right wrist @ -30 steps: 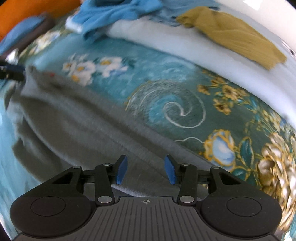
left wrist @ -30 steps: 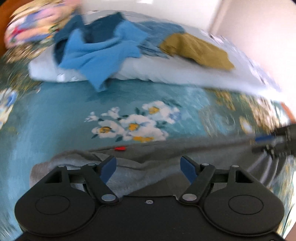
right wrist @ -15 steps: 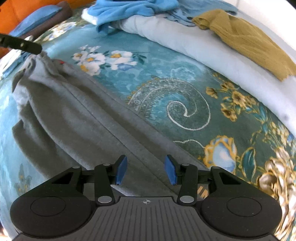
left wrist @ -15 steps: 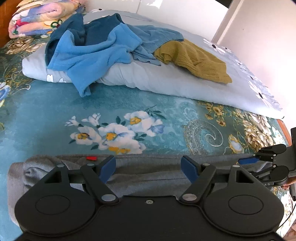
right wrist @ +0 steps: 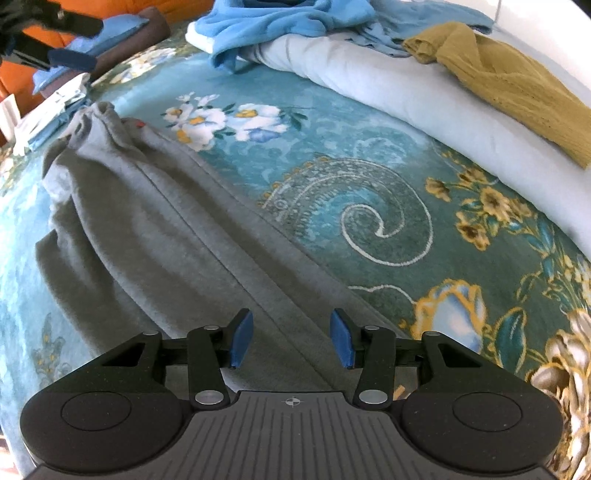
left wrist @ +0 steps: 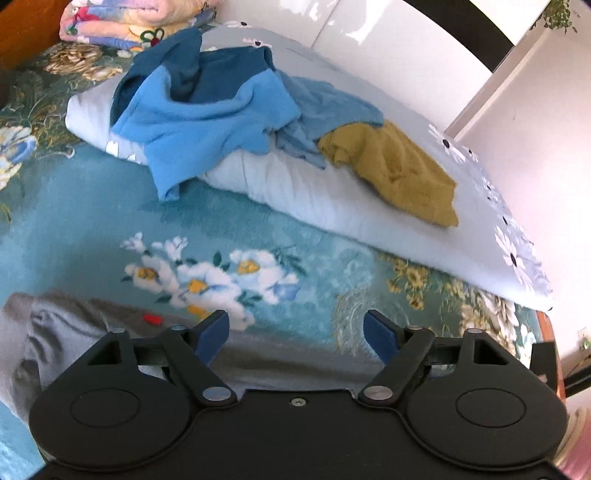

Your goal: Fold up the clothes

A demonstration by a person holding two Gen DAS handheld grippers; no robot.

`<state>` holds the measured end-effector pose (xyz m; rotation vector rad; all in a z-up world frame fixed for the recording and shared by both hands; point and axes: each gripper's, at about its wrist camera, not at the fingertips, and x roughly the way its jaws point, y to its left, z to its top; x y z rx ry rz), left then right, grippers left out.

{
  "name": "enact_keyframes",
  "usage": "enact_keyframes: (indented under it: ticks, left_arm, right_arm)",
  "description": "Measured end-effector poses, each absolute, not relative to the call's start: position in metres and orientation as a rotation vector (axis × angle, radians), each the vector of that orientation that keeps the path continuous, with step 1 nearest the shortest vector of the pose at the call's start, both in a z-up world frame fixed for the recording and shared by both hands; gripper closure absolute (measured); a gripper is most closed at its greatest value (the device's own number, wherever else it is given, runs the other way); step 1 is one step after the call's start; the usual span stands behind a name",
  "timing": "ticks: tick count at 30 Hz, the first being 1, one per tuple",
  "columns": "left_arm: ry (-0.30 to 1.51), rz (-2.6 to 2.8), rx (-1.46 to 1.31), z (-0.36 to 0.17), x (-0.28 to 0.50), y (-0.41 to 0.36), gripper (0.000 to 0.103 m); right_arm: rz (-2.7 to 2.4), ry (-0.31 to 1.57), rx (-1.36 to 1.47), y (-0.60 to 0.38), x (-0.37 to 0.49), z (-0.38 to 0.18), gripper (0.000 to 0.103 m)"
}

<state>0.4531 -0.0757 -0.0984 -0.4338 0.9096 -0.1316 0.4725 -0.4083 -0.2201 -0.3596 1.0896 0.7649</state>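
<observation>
Grey sweatpants (right wrist: 155,221) lie stretched across the teal floral blanket (right wrist: 332,155), with the gathered waist end (right wrist: 99,118) bunched at the far left and a small red tag beside it. My right gripper (right wrist: 291,339) hovers low over the near end of the pants, open, with grey fabric showing under the gap between its blue pads. My left gripper (left wrist: 295,334) is above the waist end of the sweatpants (left wrist: 55,332), its jaws opening with nothing between them. In the right wrist view the left gripper (right wrist: 62,48) hangs in the top left corner, clear of the pants.
A pale folded duvet (left wrist: 314,195) crosses the back of the bed and carries a blue fleece (left wrist: 207,122), a light blue garment (left wrist: 325,107) and a mustard sweater (left wrist: 399,173). A colourful folded quilt (left wrist: 122,22) lies far left. Folded items (right wrist: 55,107) sit beyond the waist end.
My left gripper has lifted up and away from the waist end, which now lies bunched on the blanket, and its jaws have widened a little. The right gripper has barely moved.
</observation>
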Motion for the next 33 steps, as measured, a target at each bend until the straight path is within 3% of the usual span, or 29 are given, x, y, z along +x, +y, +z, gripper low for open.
enact_keyframes:
  ticks: [10,16,24,33]
  left_arm:
    - [0.875,-0.139,-0.395,-0.074,0.473,-0.08,0.023]
    - [0.968,-0.126,-0.238,-0.073,0.465,-0.071,0.023]
    - [1.013,-0.191,0.247,-0.123,0.442,-0.086,0.023]
    - [1.026,-0.397,0.514,-0.179,0.444,-0.083,0.03]
  right_arm:
    - [0.741,1.065,-0.347,-0.423,0.465,-0.209,0.06]
    - [0.744,1.062,-0.358,-0.424,0.464,-0.207,0.06]
    - [0.743,1.085,-0.387,-0.413,0.456,-0.217,0.06]
    - [0.703,1.088,-0.426,-0.39,0.454,-0.213,0.061]
